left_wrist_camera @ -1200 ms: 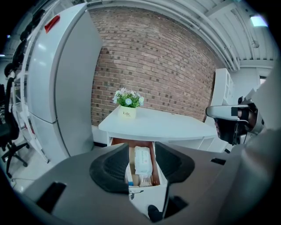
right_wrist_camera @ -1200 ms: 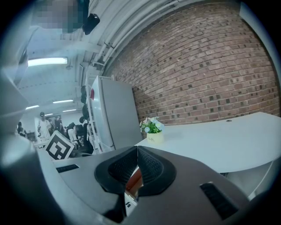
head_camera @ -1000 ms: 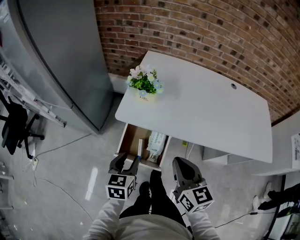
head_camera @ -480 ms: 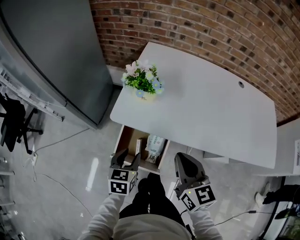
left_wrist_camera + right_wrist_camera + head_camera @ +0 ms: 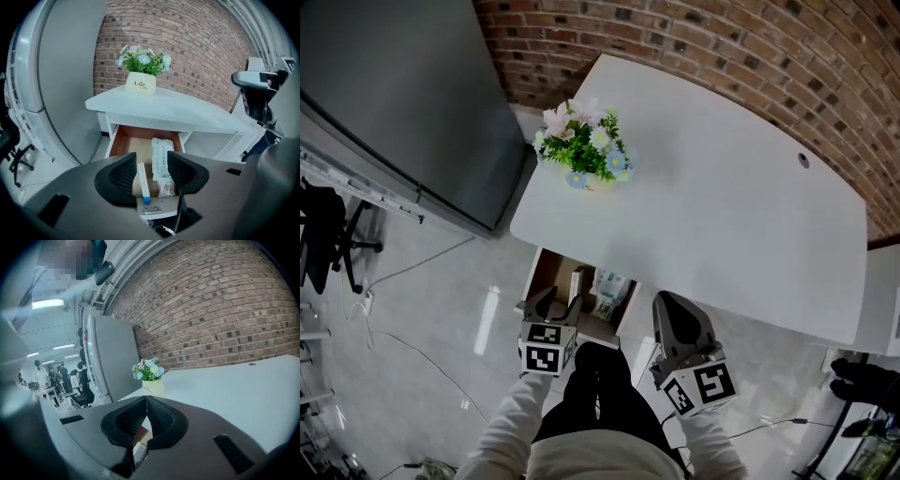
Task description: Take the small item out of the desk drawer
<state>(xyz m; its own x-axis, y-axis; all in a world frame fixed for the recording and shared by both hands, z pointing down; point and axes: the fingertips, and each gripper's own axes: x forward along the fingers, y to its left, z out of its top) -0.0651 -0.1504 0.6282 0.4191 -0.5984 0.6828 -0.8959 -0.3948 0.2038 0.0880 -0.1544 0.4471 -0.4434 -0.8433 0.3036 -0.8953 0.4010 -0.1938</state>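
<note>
Under the white desk [image 5: 722, 216] the wooden drawer [image 5: 546, 272] stands pulled out. In it lie a white plastic packet [image 5: 161, 159] and a thin white strip with a blue end [image 5: 144, 183]; both also show from above as the packet [image 5: 610, 287] and the strip [image 5: 577, 281]. My left gripper [image 5: 558, 300] hovers at the drawer's front edge. Seen from its own camera, the left gripper [image 5: 151, 157] has its jaws opening, with nothing pressed between the pads. My right gripper [image 5: 667, 302] hangs to the right of the drawer, and the right gripper [image 5: 147, 401] is shut and empty.
A flower pot [image 5: 586, 155] stands on the desk's left rear corner. A big grey cabinet [image 5: 403, 103] stands to the left and a brick wall [image 5: 722, 47] behind. The person's dark legs [image 5: 600, 384] are below the drawer. Cables [image 5: 403, 347] trail over the floor.
The head view has shifted, so the desk sits higher and more to the right. My left gripper has crept up to the drawer's front and its jaws look a little wider. The right gripper stays shut.
</note>
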